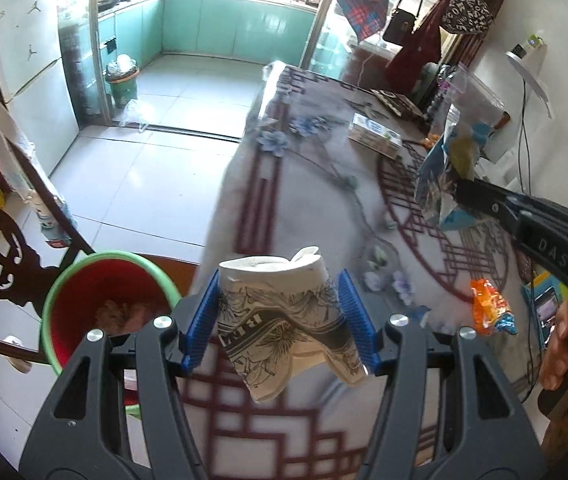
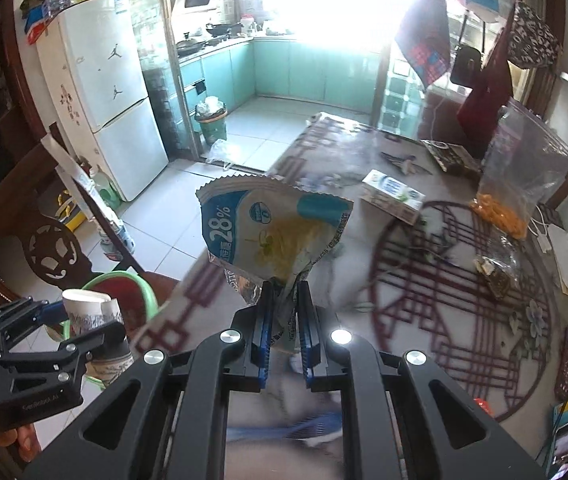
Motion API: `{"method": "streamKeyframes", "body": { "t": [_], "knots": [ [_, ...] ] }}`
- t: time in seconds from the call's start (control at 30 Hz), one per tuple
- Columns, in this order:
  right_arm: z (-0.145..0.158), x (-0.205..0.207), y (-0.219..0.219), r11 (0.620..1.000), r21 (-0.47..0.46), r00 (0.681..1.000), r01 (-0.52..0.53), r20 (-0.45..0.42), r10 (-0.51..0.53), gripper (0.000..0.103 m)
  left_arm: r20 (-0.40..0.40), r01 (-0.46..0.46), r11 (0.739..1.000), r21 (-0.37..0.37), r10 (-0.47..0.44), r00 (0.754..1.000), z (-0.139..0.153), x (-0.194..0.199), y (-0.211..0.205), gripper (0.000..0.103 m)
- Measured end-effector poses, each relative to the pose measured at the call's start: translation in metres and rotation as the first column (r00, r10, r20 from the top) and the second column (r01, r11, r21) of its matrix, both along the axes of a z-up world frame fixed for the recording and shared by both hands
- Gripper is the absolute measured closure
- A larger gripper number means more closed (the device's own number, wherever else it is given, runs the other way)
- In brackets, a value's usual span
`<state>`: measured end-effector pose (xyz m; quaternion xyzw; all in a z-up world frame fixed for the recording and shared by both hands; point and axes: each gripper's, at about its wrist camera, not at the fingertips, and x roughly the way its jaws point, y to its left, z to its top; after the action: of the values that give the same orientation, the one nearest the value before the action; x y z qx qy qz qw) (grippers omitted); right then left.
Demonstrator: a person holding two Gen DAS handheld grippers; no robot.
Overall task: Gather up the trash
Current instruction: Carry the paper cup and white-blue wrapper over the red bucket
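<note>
My left gripper (image 1: pixel 280 316) is shut on a crushed paper cup (image 1: pixel 284 320) with black line drawings, held above the table's left edge; the cup (image 2: pixel 88 312) and that gripper (image 2: pixel 84 320) also show at the left of the right wrist view. A red bin with a green rim (image 1: pixel 104 308) stands on a chair just left of the table, some trash inside; the bin (image 2: pixel 132 292) sits behind the cup. My right gripper (image 2: pixel 284 320) is shut on a blue-and-white snack wrapper (image 2: pixel 276 232), raised over the table. In the left wrist view the wrapper (image 1: pixel 443 184) hangs at the right.
The patterned tablecloth (image 1: pixel 323 200) carries an orange wrapper (image 1: pixel 489 312), a small carton (image 2: pixel 393 196), a clear bag of orange snacks (image 2: pixel 523 184) and dark scraps (image 2: pixel 497 274). A carved wooden chair (image 1: pixel 0 264) stands at left. A fridge (image 2: pixel 104 96) and a second bin (image 2: pixel 212 120) are farther off.
</note>
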<state>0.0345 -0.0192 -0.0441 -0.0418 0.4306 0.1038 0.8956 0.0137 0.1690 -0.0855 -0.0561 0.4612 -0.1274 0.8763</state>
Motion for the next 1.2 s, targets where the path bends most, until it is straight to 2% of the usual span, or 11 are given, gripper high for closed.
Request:
{"method": "streamKeyframes", "body": {
  "t": [0.33,0.77,1.2],
  "knots": [
    [-0.006,0.002,0.056,0.999,-0.024,0.999,-0.038,-0.023,0.037,0.092,0.042,-0.05,0.998,0.028,0.049,0.998,0.008,0.003,0.057,0.046],
    [-0.015,0.01,0.119,0.991,-0.045,0.991,-0.128,-0.048,0.126,0.092,0.048,-0.138,0.99,0.026,0.137,0.989,0.007,0.008,0.119,0.046],
    [-0.034,0.018,0.18,0.966,-0.057,0.963,-0.254,-0.106,0.247,0.092,-0.001,-0.252,0.966,0.061,0.252,0.968,-0.013,0.011,0.176,0.046]
  ]
}}
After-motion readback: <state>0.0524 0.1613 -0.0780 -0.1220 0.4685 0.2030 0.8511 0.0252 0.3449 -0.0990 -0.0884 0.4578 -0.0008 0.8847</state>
